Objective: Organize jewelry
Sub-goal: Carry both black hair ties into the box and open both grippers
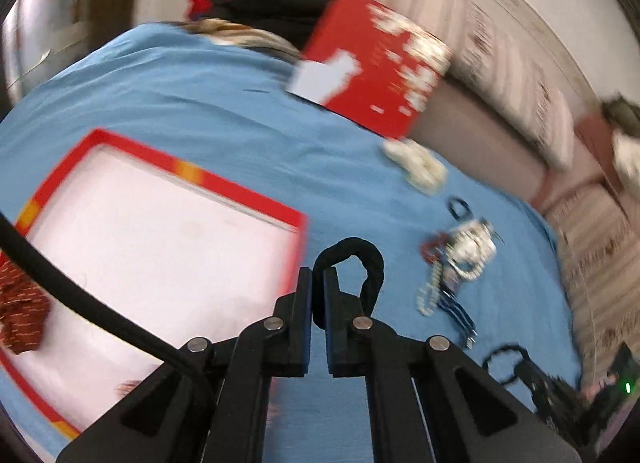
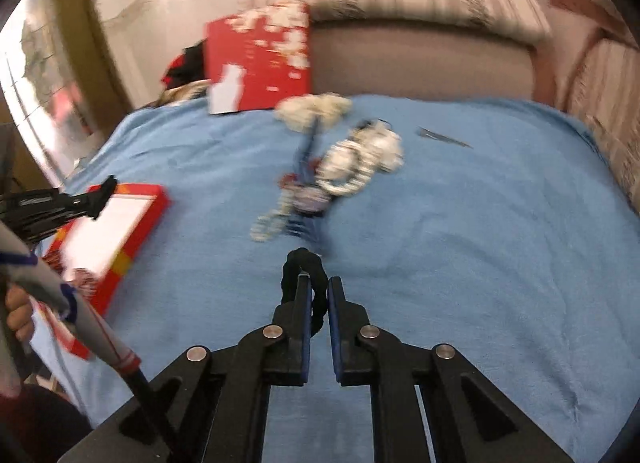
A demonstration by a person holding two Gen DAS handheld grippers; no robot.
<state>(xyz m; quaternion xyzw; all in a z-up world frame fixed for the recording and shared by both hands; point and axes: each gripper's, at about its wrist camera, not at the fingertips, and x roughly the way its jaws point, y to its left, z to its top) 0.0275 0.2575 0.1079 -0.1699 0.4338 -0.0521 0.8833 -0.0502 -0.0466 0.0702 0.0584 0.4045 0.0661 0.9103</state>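
My left gripper (image 1: 318, 273) is shut on a black fabric hair band (image 1: 370, 263), held above the blue cloth just right of the open red box with a white inside (image 1: 160, 247). My right gripper (image 2: 319, 283) is shut on another black band (image 2: 306, 263), held above the blue cloth (image 2: 480, 243). A pile of pearl and bead jewelry (image 2: 348, 167) lies ahead of it; the same pile shows in the left wrist view (image 1: 460, 259). The left gripper's tip (image 2: 96, 195) shows over the red box (image 2: 132, 231) at the left.
The red box lid (image 2: 260, 59) leans against the sofa (image 2: 420, 59) at the back. A cream fluffy item (image 1: 418, 163) lies near it. A dark hair clip (image 2: 442, 137) lies at the back right. Red patterned items (image 1: 20, 303) sit in the box corner. Dark clothes (image 1: 276, 7) lie behind.
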